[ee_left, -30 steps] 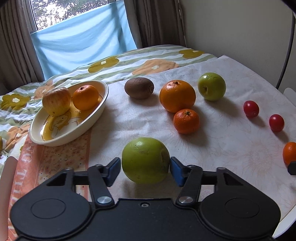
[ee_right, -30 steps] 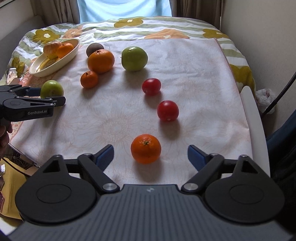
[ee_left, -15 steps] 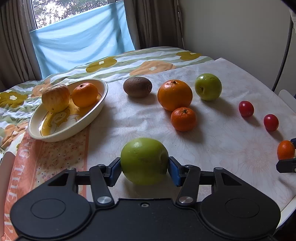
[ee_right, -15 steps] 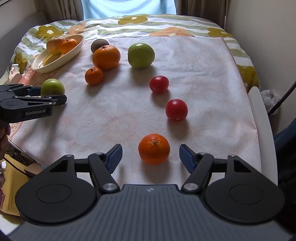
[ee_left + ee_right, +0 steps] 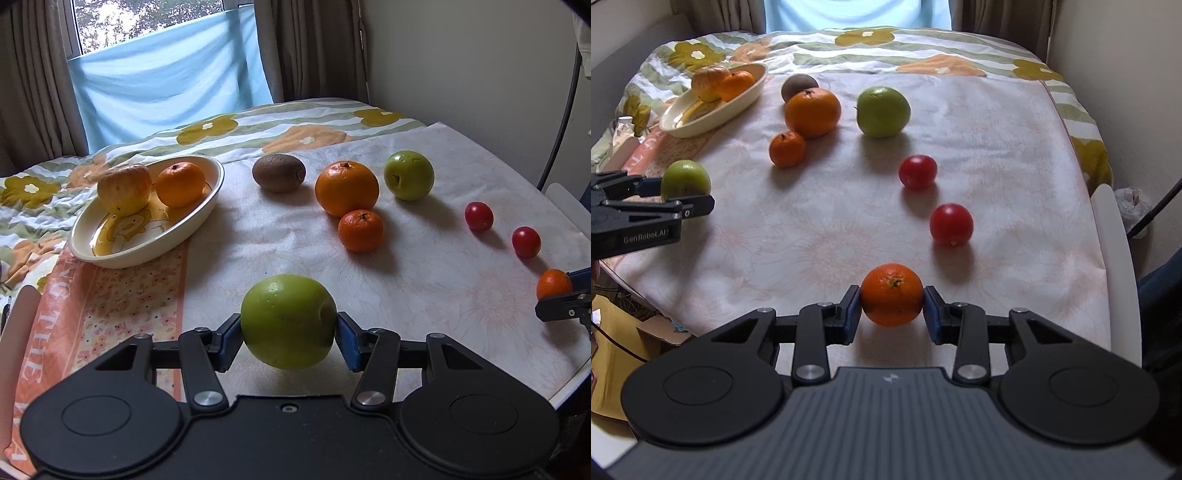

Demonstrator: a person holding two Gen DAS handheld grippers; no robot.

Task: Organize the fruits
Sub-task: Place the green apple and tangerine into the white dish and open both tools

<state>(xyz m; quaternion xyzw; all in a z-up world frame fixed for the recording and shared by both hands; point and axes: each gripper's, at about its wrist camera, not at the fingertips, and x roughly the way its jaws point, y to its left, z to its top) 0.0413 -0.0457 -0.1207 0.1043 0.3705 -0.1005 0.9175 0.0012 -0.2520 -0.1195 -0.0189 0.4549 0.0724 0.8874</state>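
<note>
My left gripper [image 5: 289, 332] is shut on a green apple [image 5: 289, 322], held just above the cloth; it also shows in the right wrist view [image 5: 685, 181]. My right gripper [image 5: 892, 310] is shut on a small orange [image 5: 892, 294] near the table's front edge. A cream oval dish [image 5: 192, 218] at the left holds a yellow-red apple [image 5: 125, 189] and an orange [image 5: 180, 184]. On the cloth lie a kiwi [image 5: 279, 172], a large orange [image 5: 346, 188], a small mandarin [image 5: 360, 230], a second green apple [image 5: 408, 180] and two red tomatoes [image 5: 478, 216] [image 5: 526, 242].
The table carries a pale floral cloth [image 5: 820, 229] with a white rim [image 5: 1115, 266] on the right. A flowered bedspread [image 5: 295, 125], curtains and a window lie behind. A wall stands at the right. A cardboard box [image 5: 661, 328] sits below the table's left front.
Both grippers closed: the left one onto the green apple and lifted it slightly, the right one moved forward and closed onto the small orange.
</note>
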